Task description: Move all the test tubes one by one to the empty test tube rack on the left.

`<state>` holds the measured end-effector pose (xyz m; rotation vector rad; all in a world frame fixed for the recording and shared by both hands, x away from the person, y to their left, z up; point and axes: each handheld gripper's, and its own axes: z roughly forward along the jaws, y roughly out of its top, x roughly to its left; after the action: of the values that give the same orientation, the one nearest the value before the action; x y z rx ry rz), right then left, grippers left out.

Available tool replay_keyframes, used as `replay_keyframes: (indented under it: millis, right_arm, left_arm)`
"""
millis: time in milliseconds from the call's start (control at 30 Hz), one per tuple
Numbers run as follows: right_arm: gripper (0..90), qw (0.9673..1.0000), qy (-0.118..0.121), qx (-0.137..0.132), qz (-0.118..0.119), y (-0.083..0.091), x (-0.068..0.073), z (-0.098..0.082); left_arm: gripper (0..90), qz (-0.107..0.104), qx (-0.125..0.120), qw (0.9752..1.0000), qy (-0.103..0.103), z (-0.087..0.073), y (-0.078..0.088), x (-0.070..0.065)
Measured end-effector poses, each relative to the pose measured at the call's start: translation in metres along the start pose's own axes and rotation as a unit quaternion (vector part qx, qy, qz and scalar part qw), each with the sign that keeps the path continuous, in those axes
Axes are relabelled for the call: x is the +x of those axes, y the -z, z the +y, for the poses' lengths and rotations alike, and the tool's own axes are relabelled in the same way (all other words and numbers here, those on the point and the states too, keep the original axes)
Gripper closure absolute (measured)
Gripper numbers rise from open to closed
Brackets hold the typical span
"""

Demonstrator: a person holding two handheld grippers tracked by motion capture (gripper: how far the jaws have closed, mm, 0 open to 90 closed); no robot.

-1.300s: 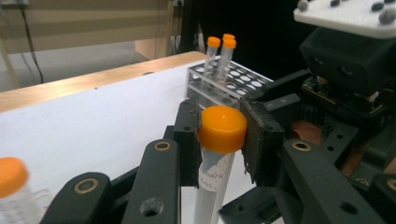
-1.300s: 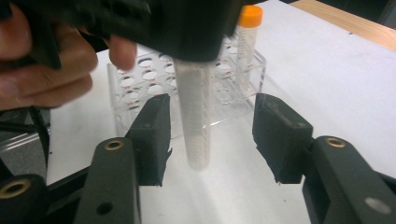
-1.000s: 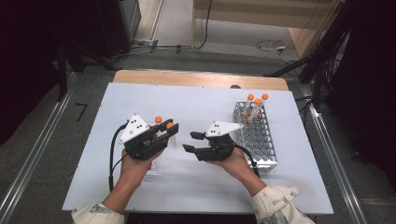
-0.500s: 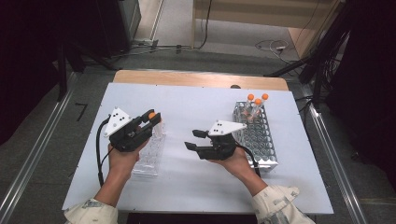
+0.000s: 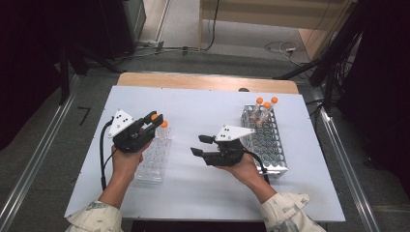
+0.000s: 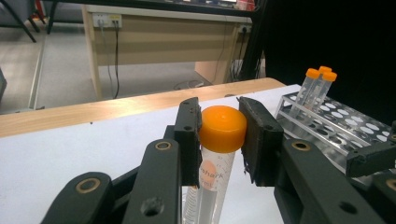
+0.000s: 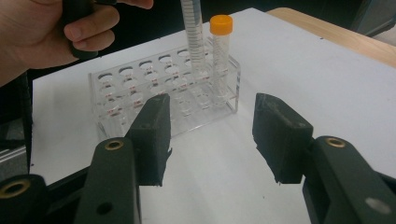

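Clear rack (image 5: 153, 157) under held tube (image 6: 217, 140) — metal rack (image 5: 267, 140) w/ tubes far right.

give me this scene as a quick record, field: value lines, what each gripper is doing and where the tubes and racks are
left gripper: shut on an orange-capped tube, over the clear rack
right gripper: open, nothing between the jaws
clear rack: left side of white table; one capped tube standing in an end hole
metal rack: right side of table, three orange-capped tubes at its far end
held tube: upright, gripped at the cap
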<state>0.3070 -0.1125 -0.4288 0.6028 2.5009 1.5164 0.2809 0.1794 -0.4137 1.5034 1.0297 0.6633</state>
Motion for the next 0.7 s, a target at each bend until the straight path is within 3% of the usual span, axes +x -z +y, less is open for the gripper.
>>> replay_keyframes:
  millis: [433,700]
  right_arm:
    - [46.0,1.0000,-0.001,-0.003,-0.001,0.002,0.000,0.000]
    - [46.1,1.0000,0.001,-0.004,-0.001,0.003,0.000,0.000]
  left_arm:
    - [69.7,-0.016,0.050,0.9985,-0.014,-0.014,-0.013,0.006]
    - [69.7,-0.014,0.057,0.9980,-0.025,-0.019,-0.014,0.006]
